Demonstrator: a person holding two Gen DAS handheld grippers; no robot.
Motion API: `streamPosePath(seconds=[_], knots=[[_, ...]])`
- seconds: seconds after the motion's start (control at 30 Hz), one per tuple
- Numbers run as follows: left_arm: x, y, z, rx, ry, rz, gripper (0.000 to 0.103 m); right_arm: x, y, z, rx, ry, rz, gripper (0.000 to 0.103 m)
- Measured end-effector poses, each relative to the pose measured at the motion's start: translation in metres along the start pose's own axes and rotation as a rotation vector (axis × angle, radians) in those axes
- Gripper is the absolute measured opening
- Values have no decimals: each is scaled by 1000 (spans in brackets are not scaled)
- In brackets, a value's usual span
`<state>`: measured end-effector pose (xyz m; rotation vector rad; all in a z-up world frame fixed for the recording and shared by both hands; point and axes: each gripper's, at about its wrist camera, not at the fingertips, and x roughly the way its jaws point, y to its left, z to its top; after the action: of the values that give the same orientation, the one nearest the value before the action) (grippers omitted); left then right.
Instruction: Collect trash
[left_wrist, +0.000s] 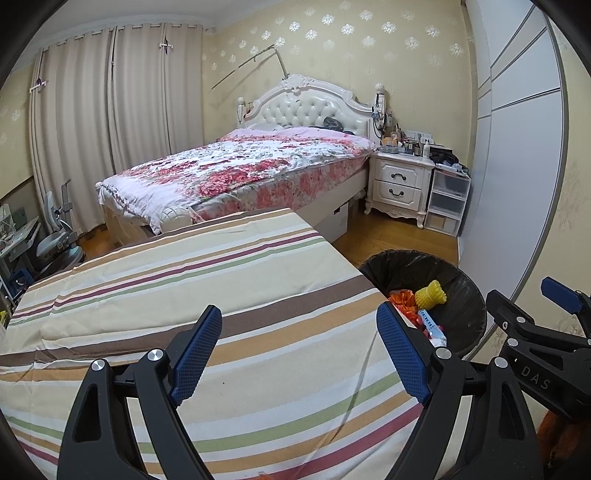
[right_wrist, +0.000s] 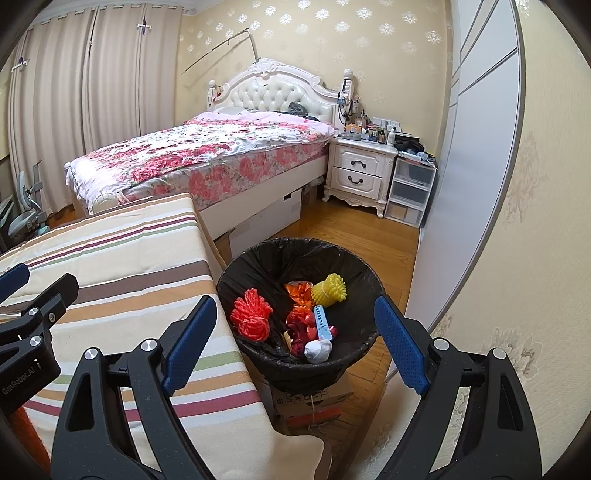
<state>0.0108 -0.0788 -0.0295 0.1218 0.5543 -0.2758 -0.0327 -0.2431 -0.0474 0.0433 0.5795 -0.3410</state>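
Trash fills the black-lined bin (right_wrist: 295, 314) on the floor just beside the striped tablecloth's (left_wrist: 184, 295) edge. Left gripper (left_wrist: 299, 354) and right gripper (right_wrist: 295, 347) both gape wide, holding nothing.

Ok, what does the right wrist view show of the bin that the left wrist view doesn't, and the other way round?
Only the right wrist view shows the red coiled net bundle, the white crumpled ball and the cardboard box under the black-lined round bin. Only the left wrist view shows the far-left edge of the striped cloth surface and the grey chair beyond it. Both show the yellow ribbed foam net, the bin, the striped cloth, and both grippers open and empty: left gripper, right gripper.
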Motion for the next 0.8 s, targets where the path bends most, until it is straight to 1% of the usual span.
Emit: streamPosePath(seconds=[0.4,0.63,0.8], knots=[[-5,3,0,8,-10,-16,85,0,1,0,1,0,0,85],[-7,6,1,-6,-47,13,85,0,2,0,-1,1,1,85],[0,16,2,-34,-14,34,85,1,9,0,-9,4,7,85]])
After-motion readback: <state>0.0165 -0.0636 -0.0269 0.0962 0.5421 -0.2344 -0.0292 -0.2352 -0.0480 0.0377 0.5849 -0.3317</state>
